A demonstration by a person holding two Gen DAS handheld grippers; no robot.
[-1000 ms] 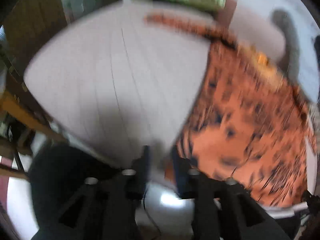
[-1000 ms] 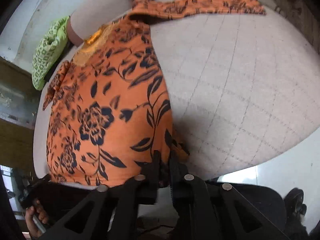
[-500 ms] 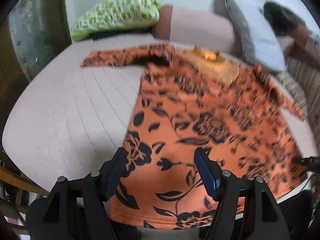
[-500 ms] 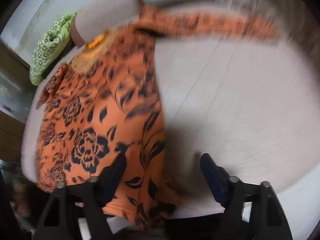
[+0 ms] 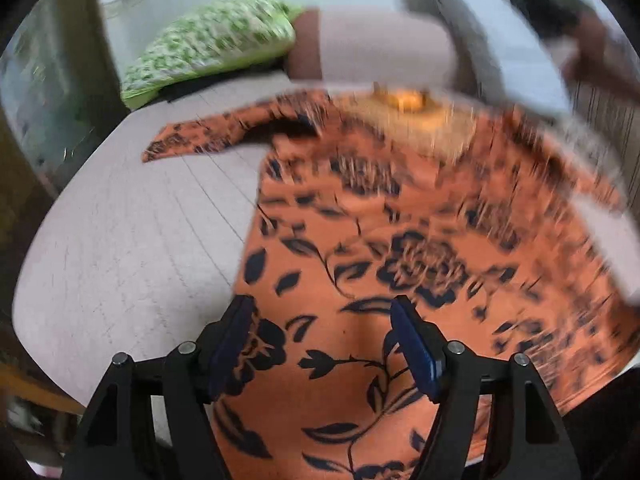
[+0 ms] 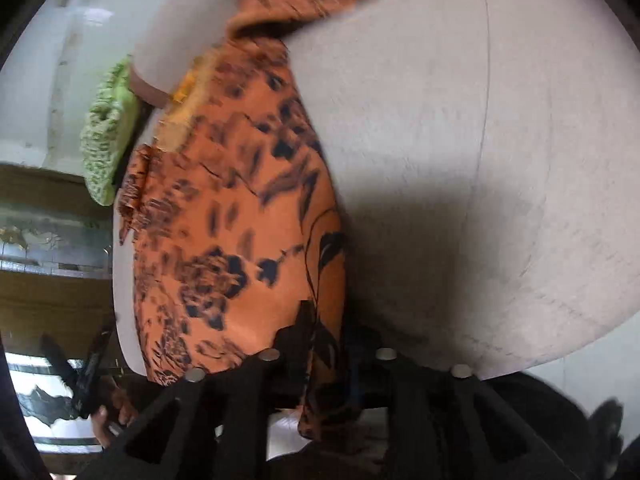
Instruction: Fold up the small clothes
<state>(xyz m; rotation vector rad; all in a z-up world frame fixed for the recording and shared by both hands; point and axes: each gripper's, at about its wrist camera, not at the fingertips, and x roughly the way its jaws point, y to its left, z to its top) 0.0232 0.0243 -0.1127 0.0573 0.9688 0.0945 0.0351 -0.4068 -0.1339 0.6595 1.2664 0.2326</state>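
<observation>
An orange top with black flowers (image 5: 400,248) lies spread on a pale bed sheet (image 5: 120,240), its sleeve (image 5: 208,136) stretched to the left. My left gripper (image 5: 324,340) is open and hangs over the lower hem, with nothing between its blue pads. In the right wrist view the same top (image 6: 240,220) lies to the left. My right gripper (image 6: 326,344) is shut on the top's lower right hem corner, and the cloth hangs down between the fingers.
A green patterned pillow (image 5: 208,48) and a pale bolster (image 5: 380,52) lie at the head of the bed. The bed's edge (image 6: 520,364) runs just ahead of my right gripper. A hand with the other gripper (image 6: 88,384) shows at lower left.
My right gripper was shut on the hem, opened half a second ago, and is shut on the hem corner again. My left gripper opened and swung over the top's hem.
</observation>
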